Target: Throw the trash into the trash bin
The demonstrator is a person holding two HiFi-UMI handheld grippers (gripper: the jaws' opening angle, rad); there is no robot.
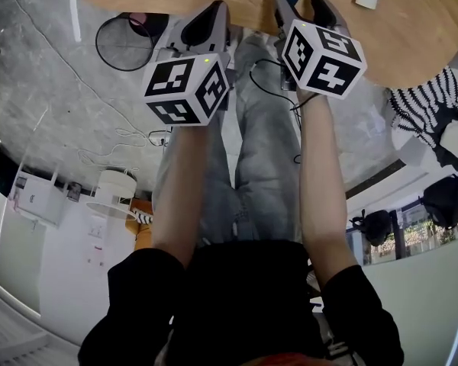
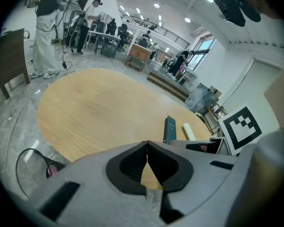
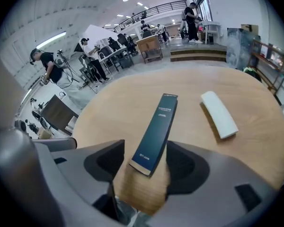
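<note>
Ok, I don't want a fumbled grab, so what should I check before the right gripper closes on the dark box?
1. Right gripper jaws apart: ok.
2. Near end of the box between those jaws: ok.
3. Pads pressing the box: not ok, there is a gap on each side.
4. White packet apart from the box: ok.
5. Left gripper shut with nothing in it: ok.
6. Bin in sight, on the floor by the table: ok.
</note>
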